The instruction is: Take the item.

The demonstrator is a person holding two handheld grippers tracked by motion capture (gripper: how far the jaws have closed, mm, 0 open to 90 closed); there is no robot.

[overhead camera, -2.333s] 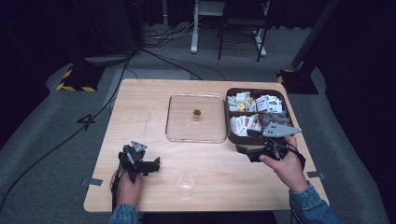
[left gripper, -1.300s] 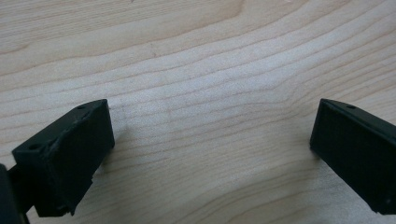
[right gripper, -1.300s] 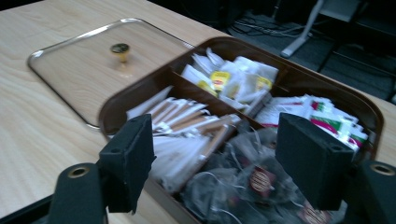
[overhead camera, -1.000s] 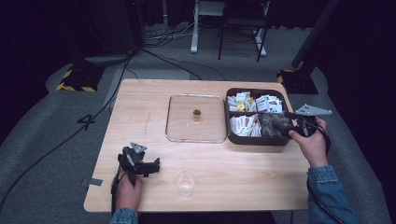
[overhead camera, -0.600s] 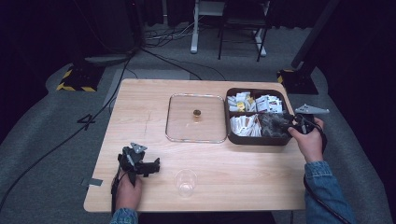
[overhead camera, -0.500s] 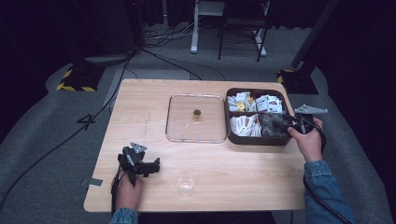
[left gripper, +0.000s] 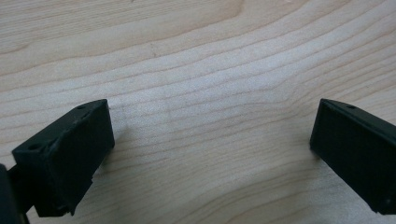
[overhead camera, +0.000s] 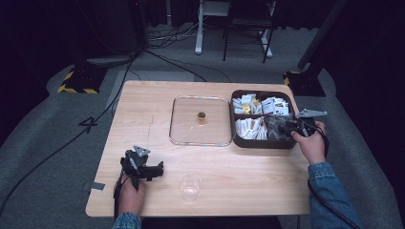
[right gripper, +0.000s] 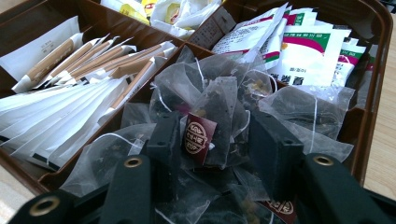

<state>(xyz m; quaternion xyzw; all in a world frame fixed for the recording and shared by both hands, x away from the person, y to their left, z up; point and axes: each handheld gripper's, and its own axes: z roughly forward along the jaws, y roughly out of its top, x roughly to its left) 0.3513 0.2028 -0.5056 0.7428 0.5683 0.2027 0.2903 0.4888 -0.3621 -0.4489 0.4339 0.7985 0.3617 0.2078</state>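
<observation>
- We see a dark room with grey carpet (overhead camera: 43, 143) around the table, black cables running across it, white desk legs (overhead camera: 198, 28) at the back, and yellow-and-black striped bases near the two far table corners.
- The light wooden table (overhead camera: 143, 114) has wide bare areas along its left side and its near edge; our left gripper (overhead camera: 155, 169) rests near the near-left corner, well apart from everything but the cup.
- In the left gripper view its jaws stand wide apart over bare wood, with nothing between them.
- A clear square tray (overhead camera: 200, 121) with a small brown knob (overhead camera: 201, 115) at its middle lies at the table's centre, just beside the box.
- The brown compartment box (overhead camera: 260, 142) sits near the right edge, holding white sachets (right gripper: 70, 112), printed packets (right gripper: 308, 51) and mesh tea bags.
- Our right gripper (right gripper: 212, 140) reaches into the box's tea-bag compartment; its jaws flank a pyramid tea bag (right gripper: 215, 107) with a dark red tag (right gripper: 196, 137), but we cannot tell whether they pinch it.
- A clear plastic cup (overhead camera: 190, 186) stands near the near edge, right of the left gripper.
</observation>
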